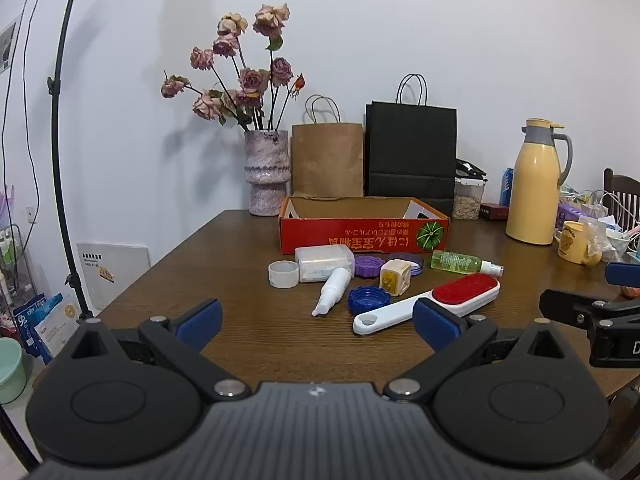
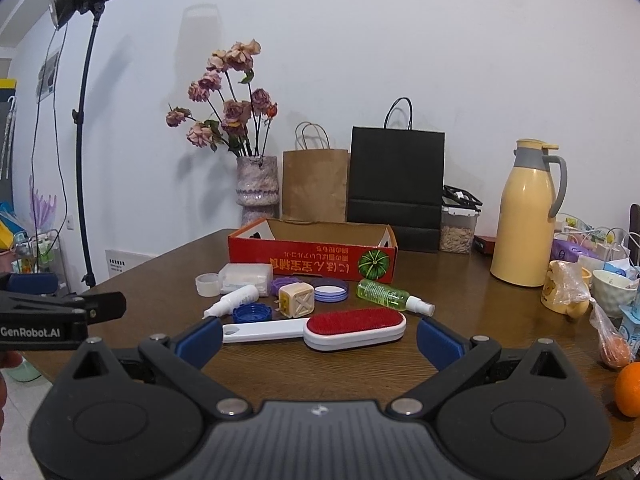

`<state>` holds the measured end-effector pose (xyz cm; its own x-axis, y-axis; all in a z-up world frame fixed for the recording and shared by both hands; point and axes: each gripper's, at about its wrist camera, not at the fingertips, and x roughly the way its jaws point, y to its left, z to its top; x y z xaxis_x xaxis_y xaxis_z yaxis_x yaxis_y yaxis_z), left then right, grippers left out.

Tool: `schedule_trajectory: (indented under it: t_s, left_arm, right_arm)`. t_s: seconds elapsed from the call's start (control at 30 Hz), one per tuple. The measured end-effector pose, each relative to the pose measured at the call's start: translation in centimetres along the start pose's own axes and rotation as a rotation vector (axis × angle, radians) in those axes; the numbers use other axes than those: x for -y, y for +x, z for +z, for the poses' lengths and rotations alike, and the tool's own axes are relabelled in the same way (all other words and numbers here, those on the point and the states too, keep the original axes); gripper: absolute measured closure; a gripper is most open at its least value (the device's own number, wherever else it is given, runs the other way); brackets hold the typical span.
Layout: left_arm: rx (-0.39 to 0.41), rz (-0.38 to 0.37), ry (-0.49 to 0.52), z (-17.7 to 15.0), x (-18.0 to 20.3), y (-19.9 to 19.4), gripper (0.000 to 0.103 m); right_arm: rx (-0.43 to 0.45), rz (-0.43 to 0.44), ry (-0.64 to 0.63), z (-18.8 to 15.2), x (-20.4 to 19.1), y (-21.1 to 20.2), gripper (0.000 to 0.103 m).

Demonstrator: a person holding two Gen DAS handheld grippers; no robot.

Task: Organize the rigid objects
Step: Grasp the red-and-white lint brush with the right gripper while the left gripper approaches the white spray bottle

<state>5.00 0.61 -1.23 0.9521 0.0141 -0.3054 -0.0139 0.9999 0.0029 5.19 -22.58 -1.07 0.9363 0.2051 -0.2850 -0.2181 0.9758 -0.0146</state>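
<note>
A red cardboard box (image 1: pixel 360 236) (image 2: pixel 304 258) stands open on the wooden table. In front of it lie a white and red lint brush (image 1: pixel 428 304) (image 2: pixel 320 330), a white squeeze bottle (image 1: pixel 332 290) (image 2: pixel 236 299), a blue cap (image 1: pixel 368 299) (image 2: pixel 252 314), a purple lid (image 1: pixel 369 266), a cream cube (image 1: pixel 395 277) (image 2: pixel 296 300), a green spray bottle (image 1: pixel 464 261) (image 2: pixel 390 296), a white plastic case (image 1: pixel 323 262) and a tape roll (image 1: pixel 283 274). My left gripper (image 1: pixel 318 326) is open and empty, short of the pile. My right gripper (image 2: pixel 320 342) is open and empty, just before the brush.
A vase of dried roses (image 1: pixel 267 172), a brown bag (image 1: pixel 327 158) and a black bag (image 1: pixel 411 152) stand behind the box. A yellow thermos (image 1: pixel 534 184), mugs and clutter fill the right side. An orange (image 2: pixel 629 390) lies at the near right. A light stand (image 1: pixel 60 160) stands left.
</note>
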Motion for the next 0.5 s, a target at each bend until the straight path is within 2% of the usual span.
schedule_trajectory:
  t_s: [0.5]
  left_arm:
    - [-0.055, -0.001, 0.005, 1.1, -0.7, 5.2, 0.0]
  right_arm:
    - [-0.083, -0.006, -0.004, 0.9, -0.1, 5.8, 0.0]
